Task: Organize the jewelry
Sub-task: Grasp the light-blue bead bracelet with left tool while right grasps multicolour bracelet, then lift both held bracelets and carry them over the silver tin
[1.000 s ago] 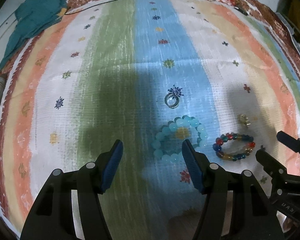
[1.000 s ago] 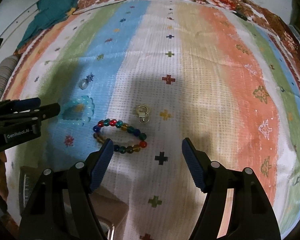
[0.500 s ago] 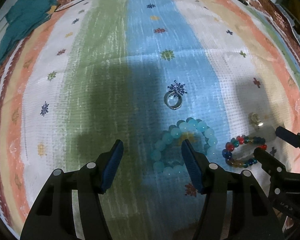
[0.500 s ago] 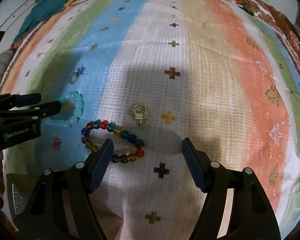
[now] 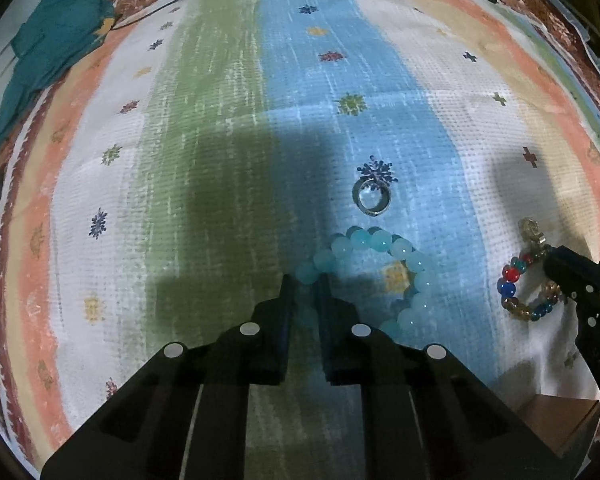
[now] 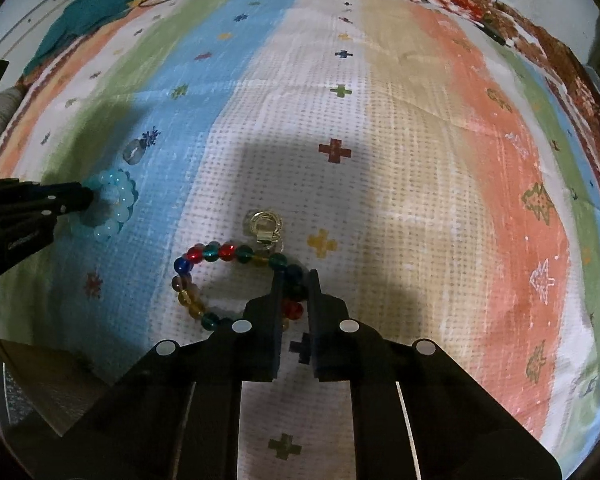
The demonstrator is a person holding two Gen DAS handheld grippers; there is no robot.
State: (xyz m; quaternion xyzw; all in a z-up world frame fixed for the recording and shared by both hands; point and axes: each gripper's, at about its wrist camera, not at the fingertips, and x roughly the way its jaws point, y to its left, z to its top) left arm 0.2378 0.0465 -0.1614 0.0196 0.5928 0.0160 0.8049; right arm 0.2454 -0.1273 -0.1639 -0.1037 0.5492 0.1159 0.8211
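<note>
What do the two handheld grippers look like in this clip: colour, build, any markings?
Both the left gripper and the right gripper are matte black with angular linkage arms, round silver pivot pins and flat dark-blue fingers. The left gripper's side carries faint pale lettering, too small to read.

Left gripper (image 5: 306, 280) closed on a strand of pale aqua round beads, on a striped woven cloth (image 5: 220, 120).

Its black jaws have just been closing and now pinch the near-left arc of the aqua bead bracelet (image 5: 380, 272), which lies on the blue stripe. Just beyond it rests a plain silver metal ring (image 5: 371, 199) (beside a dark blue flower motif). Far right, the other black gripper (image 5: 556, 264) meets a bracelet of mixed red, blue and amber beads (image 5: 516, 288), near a small gold clasp piece (image 5: 531, 230).
</note>
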